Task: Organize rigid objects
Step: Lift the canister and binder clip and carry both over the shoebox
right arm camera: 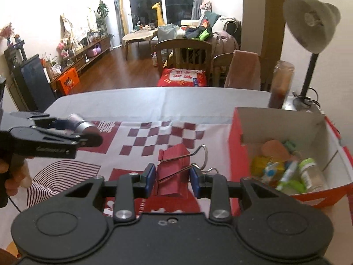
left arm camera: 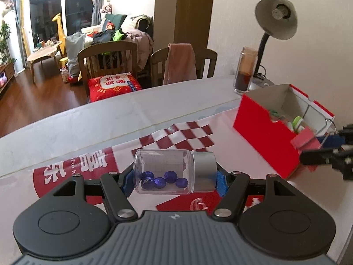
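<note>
Clear plastic, silver-capped, the little jar (left arm camera: 174,173) lies sideways in my left gripper (left arm camera: 174,180), clamped end to end so the blue beads (left arm camera: 164,180) inside stay put above the counter (left arm camera: 77,128). My right gripper (right arm camera: 173,176) is clenched on a red binder clip (right arm camera: 174,172), wire handles up. Off to the right of both sits the red box (right arm camera: 237,152), already holding small items; I judge both go there. Beyond it, a tall jar (right arm camera: 281,84) and a desk lamp (right arm camera: 308,26) crowd the far rim.

White desk (right arm camera: 132,97) under a red-and-white checkered cloth (right arm camera: 163,137), bearing an open red box (right arm camera: 240,154), dark jar (right arm camera: 281,84), lamp base (right arm camera: 302,101).
</note>
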